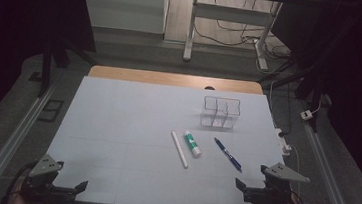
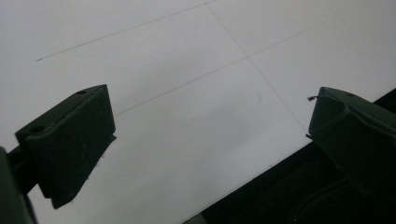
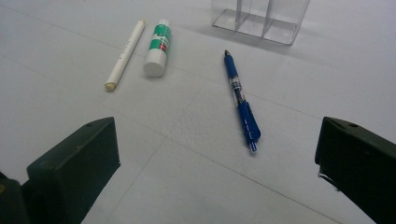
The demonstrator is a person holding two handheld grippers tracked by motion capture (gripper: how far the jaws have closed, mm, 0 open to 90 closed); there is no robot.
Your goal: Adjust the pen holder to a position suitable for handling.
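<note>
a: where's the right gripper point(image 1: 247, 185)?

b: near the bench's point(image 1: 115, 141) front right corner, over the white top. its jaws stand wide apart with nothing between them.

a: and what lies nearest to it?

b: the blue pen point(image 1: 228, 154), flat on the bench toward the right edge, just beyond the jaws. in the right gripper view the blue pen point(image 3: 241, 103) lies ahead between the two jaws, apart from both, one end toward the gripper.

a: what else is there?

b: a glue stick point(image 1: 192, 143) with a green and white label, and beside it a white stick point(image 1: 180, 149), both lying flat left of the pen, near each other but not touching. behind them, toward the far right corner, stands a clear divided holder point(image 1: 220, 112), upright.

a: the left gripper point(image 1: 72, 188)?

b: at the front left corner, right at the front edge. its jaws gape too, over bare bench, well apart from the pen.
</note>
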